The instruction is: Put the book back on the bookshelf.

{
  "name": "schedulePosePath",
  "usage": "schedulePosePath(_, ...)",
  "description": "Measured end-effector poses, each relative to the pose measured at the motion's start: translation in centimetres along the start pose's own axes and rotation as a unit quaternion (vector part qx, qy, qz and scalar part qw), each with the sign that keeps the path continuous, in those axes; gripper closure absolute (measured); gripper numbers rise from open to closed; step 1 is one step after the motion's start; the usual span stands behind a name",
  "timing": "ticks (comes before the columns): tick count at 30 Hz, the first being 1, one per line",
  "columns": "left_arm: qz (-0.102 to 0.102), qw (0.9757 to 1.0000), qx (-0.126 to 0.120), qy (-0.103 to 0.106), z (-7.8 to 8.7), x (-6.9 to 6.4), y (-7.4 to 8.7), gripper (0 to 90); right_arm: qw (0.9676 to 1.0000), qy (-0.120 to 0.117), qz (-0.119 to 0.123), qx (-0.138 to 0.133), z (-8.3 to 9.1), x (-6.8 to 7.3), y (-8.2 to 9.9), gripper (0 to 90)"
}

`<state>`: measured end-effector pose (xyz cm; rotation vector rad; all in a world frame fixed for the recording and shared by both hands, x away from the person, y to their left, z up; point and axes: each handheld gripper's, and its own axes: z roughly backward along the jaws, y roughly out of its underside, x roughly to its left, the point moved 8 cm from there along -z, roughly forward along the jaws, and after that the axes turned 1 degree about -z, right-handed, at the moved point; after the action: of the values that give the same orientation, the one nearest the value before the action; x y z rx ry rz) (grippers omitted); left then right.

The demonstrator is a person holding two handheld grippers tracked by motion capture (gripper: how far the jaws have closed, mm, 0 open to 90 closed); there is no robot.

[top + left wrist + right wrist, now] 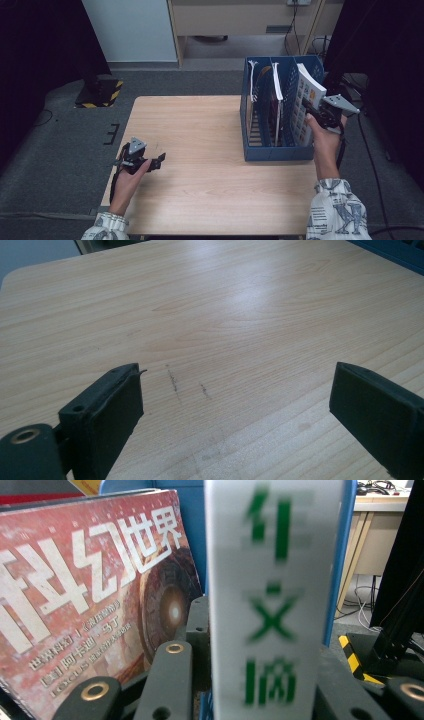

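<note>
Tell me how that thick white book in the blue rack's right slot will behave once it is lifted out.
The white book looks thick, so probably stiff and fairly heavy for a pinch. The right gripper clamps its spine near one edge, so it may swing or sag downward. It leans in the blue rack; its glossy-looking cover could slip, and it may scrape the divider.

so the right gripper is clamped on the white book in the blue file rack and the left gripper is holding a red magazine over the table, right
Not quite. The left gripper holds nothing: the left gripper view shows its jaws apart over the bare table. The red magazine stands in the blue file rack. The rest holds: the right gripper is clamped on the white book.
</note>
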<state>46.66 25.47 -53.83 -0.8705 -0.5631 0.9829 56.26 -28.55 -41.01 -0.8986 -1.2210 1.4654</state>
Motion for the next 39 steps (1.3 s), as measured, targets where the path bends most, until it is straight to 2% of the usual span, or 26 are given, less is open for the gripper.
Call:
schedulePosePath(5, 0.0, 1.0, 0.0, 0.0, 0.0, 0.0, 0.0, 6.8, 1.0, -0.004, 0.0, 0.004, 0.1, 0.0, -0.2, 71.7)
schedulePosePath(8, -0.001, 1.0, 0.0, -0.001, 0.0, 0.0, 0.0, 6.8, 0.9998, -0.014, -0.005, -0.016, 0.4, 0.1, -1.1, 69.7)
schedulePosePath(10, -0.001, 1.0, -0.001, -0.002, 0.0, 0.0, -0.1, 6.9, 0.9998, -0.013, 0.013, -0.005, 0.5, 0.3, -1.4, 72.6)
schedulePosePath(13, -0.001, 1.0, -0.004, -0.001, 0.1, -0.1, -0.3, 7.0, 0.9995, -0.017, 0.025, 0.001, 0.5, 0.4, -1.4, 73.2)
schedulePosePath(15, 0.0, 1.0, -0.004, -0.001, 0.1, 0.0, -0.3, 7.0, 0.9997, -0.018, 0.017, 0.001, 0.5, 0.5, -1.4, 73.3)
schedulePosePath(23, 0.002, 1.0, -0.006, -0.002, 0.2, 0.1, -0.3, 7.0, 0.9999, -0.008, 0.005, -0.013, 0.3, 0.5, -1.5, 73.4)
schedulePosePath(29, 0.003, 1.0, -0.007, -0.001, 0.2, 0.1, -0.3, 7.0, 0.9997, 0.009, 0.007, -0.02, 0.3, 0.1, -1.8, 73.5)
schedulePosePath(33, 0.003, 1.0, -0.008, -0.001, 0.2, 0.0, -0.4, 7.0, 0.9994, 0.016, 0.002, -0.03, 0.4, -0.2, -2.4, 73.5)
schedulePosePath(39, 0.004, 1.0, -0.008, 0.0, 0.1, 0.0, -0.4, 7.0, 0.999, 0.024, 0.01, -0.037, 0.2, -0.5, -3.6, 73.5)
